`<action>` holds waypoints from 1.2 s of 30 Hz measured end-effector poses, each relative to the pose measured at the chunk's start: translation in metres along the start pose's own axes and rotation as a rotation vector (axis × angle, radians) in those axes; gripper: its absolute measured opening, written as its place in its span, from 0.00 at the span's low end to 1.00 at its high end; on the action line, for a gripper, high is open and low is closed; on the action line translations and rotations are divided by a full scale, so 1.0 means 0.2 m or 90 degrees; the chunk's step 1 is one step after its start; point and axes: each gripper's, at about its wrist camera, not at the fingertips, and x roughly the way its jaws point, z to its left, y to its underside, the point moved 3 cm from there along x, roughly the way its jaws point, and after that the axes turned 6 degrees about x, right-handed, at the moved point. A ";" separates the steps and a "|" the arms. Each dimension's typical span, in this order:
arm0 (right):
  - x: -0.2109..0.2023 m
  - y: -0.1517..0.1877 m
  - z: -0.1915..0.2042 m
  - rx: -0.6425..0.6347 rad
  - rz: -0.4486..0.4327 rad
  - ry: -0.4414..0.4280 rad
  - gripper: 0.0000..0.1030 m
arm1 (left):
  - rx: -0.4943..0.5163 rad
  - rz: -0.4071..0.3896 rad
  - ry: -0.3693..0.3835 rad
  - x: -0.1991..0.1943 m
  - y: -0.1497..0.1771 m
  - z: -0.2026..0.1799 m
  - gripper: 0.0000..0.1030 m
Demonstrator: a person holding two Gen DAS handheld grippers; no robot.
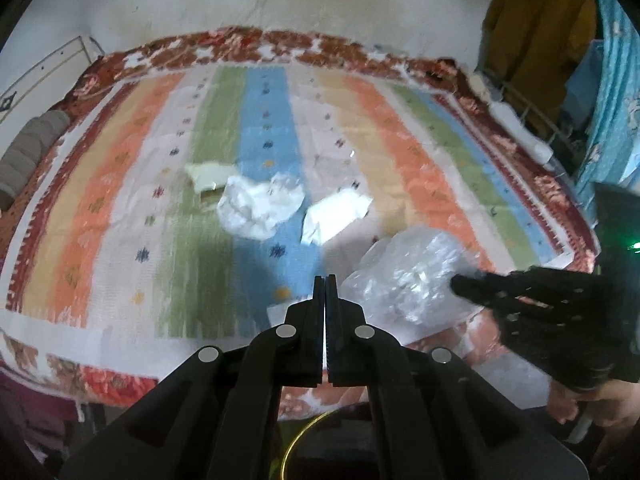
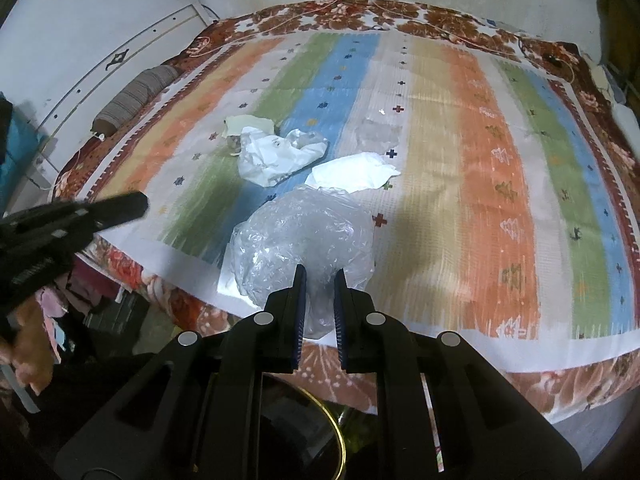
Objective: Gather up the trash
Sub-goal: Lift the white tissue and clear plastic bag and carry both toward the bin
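Your two fisheye views bend the striped bedspread [image 2: 500, 208] into a dome, and the corners fall off into black. Light is dim and cool, strongest on the wall and mid-bed; the foreground under the bed edge sinks into darkness. Soft shadows pool on the cloth near the clear plastic bag [image 2: 304, 236], which throws white glare off its creases. The left wrist view smears with motion blur; the right wrist view holds sharper.

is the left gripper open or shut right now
Shut. In the left wrist view the left gripper has its two fingers pressed together at the tips, with nothing visible between them.
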 end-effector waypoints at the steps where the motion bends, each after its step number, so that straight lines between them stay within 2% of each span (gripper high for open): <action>1: -0.01 0.01 0.00 -0.001 -0.002 0.001 0.11 | -0.003 0.009 0.002 0.01 0.01 0.00 0.00; 5: -0.05 0.04 0.00 0.006 -0.007 -0.002 0.11 | 0.000 0.025 -0.003 0.05 0.04 -0.01 0.00; 10: -0.09 0.08 -0.01 0.023 -0.004 -0.009 0.11 | -0.019 0.037 0.013 0.09 0.06 0.00 0.00; 16: -0.08 0.09 -0.03 0.031 0.004 0.008 0.11 | -0.068 0.107 0.019 0.21 0.12 0.05 0.03; 19: -0.06 0.10 -0.04 0.038 0.012 0.011 0.11 | -0.078 0.132 0.016 0.27 0.15 0.08 0.15; 21: -0.06 0.10 -0.05 0.041 0.018 0.012 0.11 | -0.085 0.145 0.012 0.31 0.16 0.09 0.28; 23: -0.05 0.10 -0.05 0.044 0.022 0.008 0.11 | -0.096 0.153 0.008 0.34 0.16 0.12 0.31; 25: -0.05 0.09 -0.06 0.053 0.025 0.009 0.11 | -0.101 0.158 0.004 0.36 0.16 0.13 0.38; 27: -0.05 0.09 -0.07 0.061 0.027 0.013 0.11 | -0.099 0.161 0.003 0.38 0.16 0.14 0.50; 31: -0.05 0.09 -0.09 0.071 0.031 0.014 0.11 | -0.093 0.169 -0.005 0.42 0.16 0.15 0.59; 33: -0.05 0.09 -0.09 0.071 0.034 0.019 0.11 | -0.088 0.172 -0.024 0.44 0.17 0.17 0.66; 36: -0.04 0.09 -0.10 0.075 0.038 0.015 0.11 | -0.087 0.183 -0.026 0.50 0.18 0.19 0.67</action>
